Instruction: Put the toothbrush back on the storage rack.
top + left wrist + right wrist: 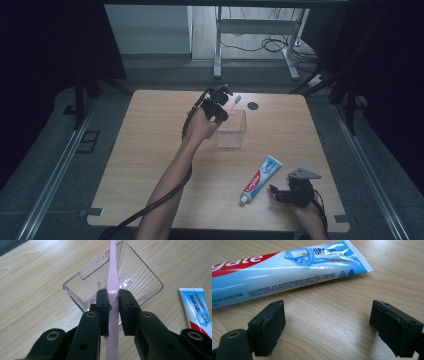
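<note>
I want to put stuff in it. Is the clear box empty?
Empty: through the clear box only its ribbed bottom shows; the pink toothbrush is held above it.

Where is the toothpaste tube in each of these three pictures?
High view: toothpaste tube lies on the table, lower right of centre, near the right gripper.
Left gripper view: its crimped end at the right edge.
Right gripper view: across the top, beyond the open jaws.
Shared landmark: the wooden table.
</note>
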The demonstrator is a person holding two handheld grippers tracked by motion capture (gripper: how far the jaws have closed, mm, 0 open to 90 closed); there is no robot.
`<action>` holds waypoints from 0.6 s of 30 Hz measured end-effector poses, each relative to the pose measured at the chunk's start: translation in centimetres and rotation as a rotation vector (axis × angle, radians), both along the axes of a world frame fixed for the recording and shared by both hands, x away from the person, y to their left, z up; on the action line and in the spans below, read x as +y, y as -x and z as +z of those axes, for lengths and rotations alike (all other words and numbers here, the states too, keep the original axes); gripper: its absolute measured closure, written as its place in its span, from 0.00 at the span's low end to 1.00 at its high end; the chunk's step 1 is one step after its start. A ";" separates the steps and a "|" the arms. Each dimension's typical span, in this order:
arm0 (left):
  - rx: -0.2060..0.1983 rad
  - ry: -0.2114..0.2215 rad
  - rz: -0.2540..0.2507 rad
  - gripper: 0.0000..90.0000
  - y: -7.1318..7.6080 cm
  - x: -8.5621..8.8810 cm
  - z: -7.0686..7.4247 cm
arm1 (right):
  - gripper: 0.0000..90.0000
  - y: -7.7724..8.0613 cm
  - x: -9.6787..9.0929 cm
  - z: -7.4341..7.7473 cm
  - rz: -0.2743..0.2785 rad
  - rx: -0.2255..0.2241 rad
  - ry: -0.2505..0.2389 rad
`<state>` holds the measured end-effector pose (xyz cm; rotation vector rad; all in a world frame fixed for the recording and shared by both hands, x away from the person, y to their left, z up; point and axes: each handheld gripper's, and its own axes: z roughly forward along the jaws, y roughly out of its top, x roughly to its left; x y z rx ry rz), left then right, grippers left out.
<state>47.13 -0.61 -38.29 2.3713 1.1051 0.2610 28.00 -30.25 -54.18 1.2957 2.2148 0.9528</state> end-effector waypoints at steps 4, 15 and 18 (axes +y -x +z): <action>0.009 0.003 0.014 0.87 -0.5 -0.2 -0.3 | 0.14 0.0 0.0 0.0 0.000 0.000 0.000; 0.032 0.001 0.041 0.87 -1.7 -0.8 -1.3 | 0.14 0.0 0.0 0.0 0.001 0.000 0.001; 0.033 0.003 0.042 0.87 -1.8 -1.0 -1.4 | 0.14 0.0 0.0 0.0 0.001 0.001 0.000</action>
